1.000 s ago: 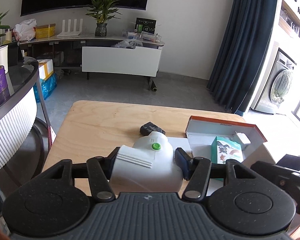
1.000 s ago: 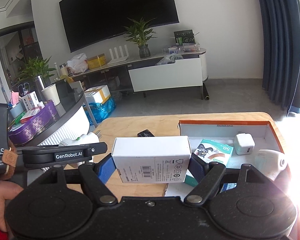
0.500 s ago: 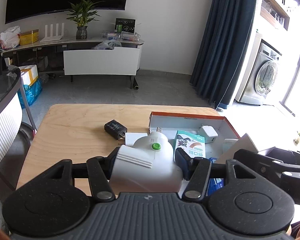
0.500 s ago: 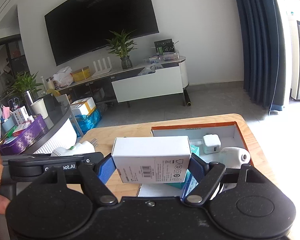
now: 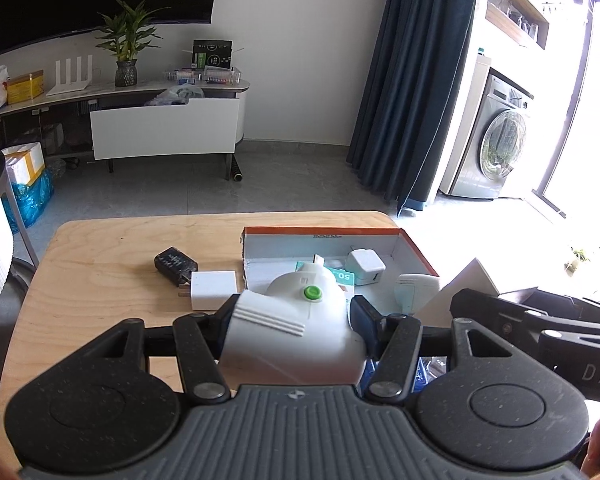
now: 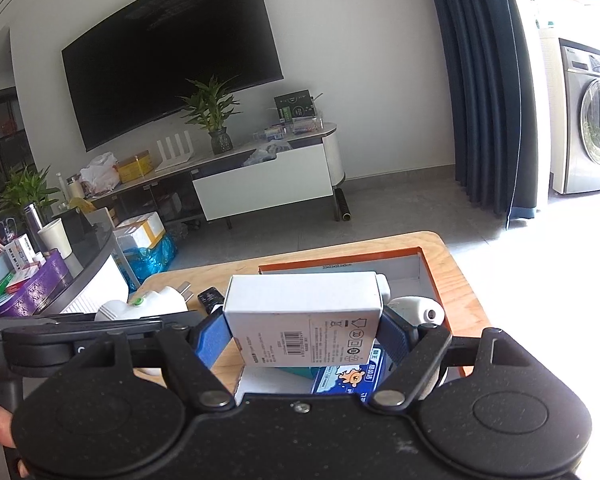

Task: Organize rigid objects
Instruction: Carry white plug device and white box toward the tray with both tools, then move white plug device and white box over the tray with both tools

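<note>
Your left gripper [image 5: 292, 320] is clamped on the white plug adapter [image 5: 296, 320], the one with the green button on top, its pads pressing the two sides of the body. It hangs above the near left corner of the orange-rimmed box [image 5: 414, 248]. I judge the adapter to be hard plastic, stiff and fairly light but smooth and rounded, so it could twist in the pads; hold it across the flat sides, as you do, not on the domed end.

Your right gripper [image 6: 306, 326] is closed on the white carton [image 6: 304, 312], pads on its two short ends, barcode face toward you, and it hangs over the near part of the same box. The carton looks light, and its walls may dent if you squeeze harder; the ends are the stiffest place to hold.

Inside the box lie a small white charger cube [image 5: 365, 266] toward the far side, a teal packet [image 5: 342, 276] beside it, a white rounded device [image 5: 416, 286] at the right, and a blue packet [image 6: 346, 378] near you.

On the wooden table [image 5: 100, 264], left of the box, a white power brick [image 5: 213, 290] touches a black charger [image 5: 175, 265]. These two seem to be waiting their turn.
</note>
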`<action>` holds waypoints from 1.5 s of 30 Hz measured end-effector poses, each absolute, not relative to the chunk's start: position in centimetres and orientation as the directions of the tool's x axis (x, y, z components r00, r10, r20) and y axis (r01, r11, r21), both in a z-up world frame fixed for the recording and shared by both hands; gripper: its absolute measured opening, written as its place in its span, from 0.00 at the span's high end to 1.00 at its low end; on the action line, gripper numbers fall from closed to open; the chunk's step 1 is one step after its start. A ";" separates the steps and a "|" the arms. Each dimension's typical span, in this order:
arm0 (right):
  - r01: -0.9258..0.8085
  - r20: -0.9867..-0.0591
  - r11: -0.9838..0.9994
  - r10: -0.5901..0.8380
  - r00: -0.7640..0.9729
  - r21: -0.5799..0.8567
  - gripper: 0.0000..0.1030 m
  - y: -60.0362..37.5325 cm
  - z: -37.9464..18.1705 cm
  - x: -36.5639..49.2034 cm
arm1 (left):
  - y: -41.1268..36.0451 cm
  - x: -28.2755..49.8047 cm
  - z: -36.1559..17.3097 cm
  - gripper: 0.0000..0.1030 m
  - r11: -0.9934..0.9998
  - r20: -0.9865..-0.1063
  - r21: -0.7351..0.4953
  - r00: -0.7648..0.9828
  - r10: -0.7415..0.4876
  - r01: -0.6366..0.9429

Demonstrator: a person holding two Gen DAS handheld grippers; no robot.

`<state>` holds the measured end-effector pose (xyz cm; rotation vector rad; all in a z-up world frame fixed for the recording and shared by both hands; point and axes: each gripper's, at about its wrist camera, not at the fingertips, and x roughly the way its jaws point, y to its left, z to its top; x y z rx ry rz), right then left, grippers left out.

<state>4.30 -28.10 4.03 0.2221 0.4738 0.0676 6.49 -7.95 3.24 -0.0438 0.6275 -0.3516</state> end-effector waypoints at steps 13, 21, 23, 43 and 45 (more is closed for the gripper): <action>0.062 -0.438 0.971 0.047 0.898 0.232 0.10 -30.8 4.1 3.7 | -9.5 6.8 3.2 0.43 0.928 -0.572 -0.154 0.736 -0.363 0.338; 0.073 -0.437 0.972 0.034 0.899 0.225 0.10 -31.3 4.2 4.0 | -10.8 7.3 2.9 0.43 0.919 -0.576 -0.154 0.722 -0.383 0.364; 0.075 -0.437 0.972 0.031 0.899 0.225 0.10 -31.4 4.1 4.1 | -11.0 7.5 2.9 0.43 0.917 -0.579 -0.154 0.719 -0.385 0.367; 0.064 -0.450 0.974 0.041 0.892 0.215 0.10 -31.4 3.9 5.4 | -12.6 8.8 2.4 0.43 0.910 -0.601 -0.155 0.694 -0.396 0.385; 0.063 -0.452 0.975 0.041 0.891 0.213 0.10 -31.3 4.0 5.6 | -12.7 8.9 2.3 0.43 0.909 -0.603 -0.156 0.691 -0.398 0.387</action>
